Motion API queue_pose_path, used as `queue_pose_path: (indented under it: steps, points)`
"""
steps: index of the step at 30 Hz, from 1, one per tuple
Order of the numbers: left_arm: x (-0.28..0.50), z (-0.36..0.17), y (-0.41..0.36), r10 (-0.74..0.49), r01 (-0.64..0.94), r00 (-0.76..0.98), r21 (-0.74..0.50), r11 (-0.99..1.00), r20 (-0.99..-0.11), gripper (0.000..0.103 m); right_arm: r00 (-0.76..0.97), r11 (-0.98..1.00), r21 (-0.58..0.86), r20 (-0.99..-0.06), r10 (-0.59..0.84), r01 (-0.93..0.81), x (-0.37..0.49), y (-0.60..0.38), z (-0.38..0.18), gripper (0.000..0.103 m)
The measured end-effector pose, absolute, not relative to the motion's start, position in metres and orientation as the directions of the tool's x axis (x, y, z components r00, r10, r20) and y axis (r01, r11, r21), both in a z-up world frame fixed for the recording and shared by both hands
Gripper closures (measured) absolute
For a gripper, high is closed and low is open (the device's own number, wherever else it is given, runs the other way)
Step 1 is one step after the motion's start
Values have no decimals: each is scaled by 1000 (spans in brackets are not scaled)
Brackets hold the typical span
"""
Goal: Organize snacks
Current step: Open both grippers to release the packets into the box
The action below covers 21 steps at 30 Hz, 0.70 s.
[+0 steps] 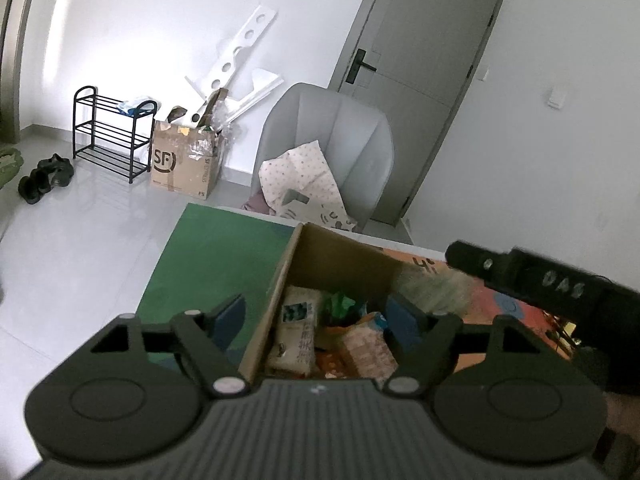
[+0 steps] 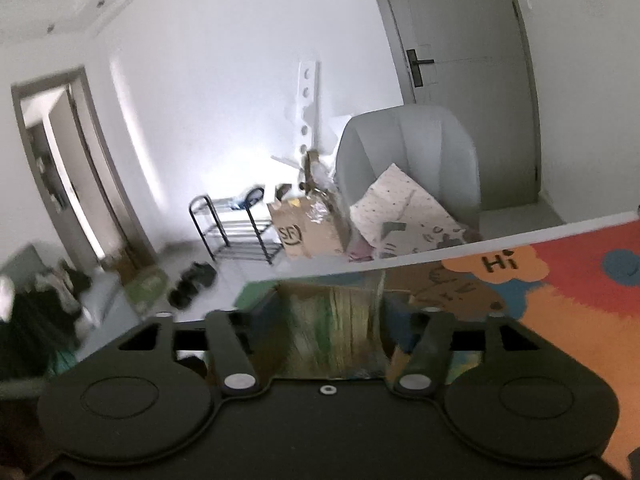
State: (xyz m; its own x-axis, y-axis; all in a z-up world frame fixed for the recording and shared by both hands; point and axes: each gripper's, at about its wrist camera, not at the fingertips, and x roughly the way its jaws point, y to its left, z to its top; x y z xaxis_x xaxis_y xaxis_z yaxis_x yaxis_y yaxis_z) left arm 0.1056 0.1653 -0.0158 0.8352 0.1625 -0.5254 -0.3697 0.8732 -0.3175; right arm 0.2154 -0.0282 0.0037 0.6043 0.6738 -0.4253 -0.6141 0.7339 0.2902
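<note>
We see our left gripper spread wide astride the near left wall of the open brown cardboard box of packeted snacks, gripping nothing, while our right gripper gapes around a blurred pale-green packet, contact unclear.

Right wrist view: snack packet between the fingers is motion-smeared into green-yellow streaks — print unreadable, and contact with the pads cannot be told. Cardboard box: near wall hidden behind the left gripper body; lower packets overlap, labels too blurred to read. Right gripper in the left view is cut off by the frame edge — its jaws are out of sight there.
</note>
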Motion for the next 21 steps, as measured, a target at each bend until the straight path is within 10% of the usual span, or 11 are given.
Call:
queue_pose_path:
  steps: [21]
  points:
    - [123,-19,135,144,-349,823,-289,891,-549,11,677,819,321,-461,574,-476,209,-112,-16,19]
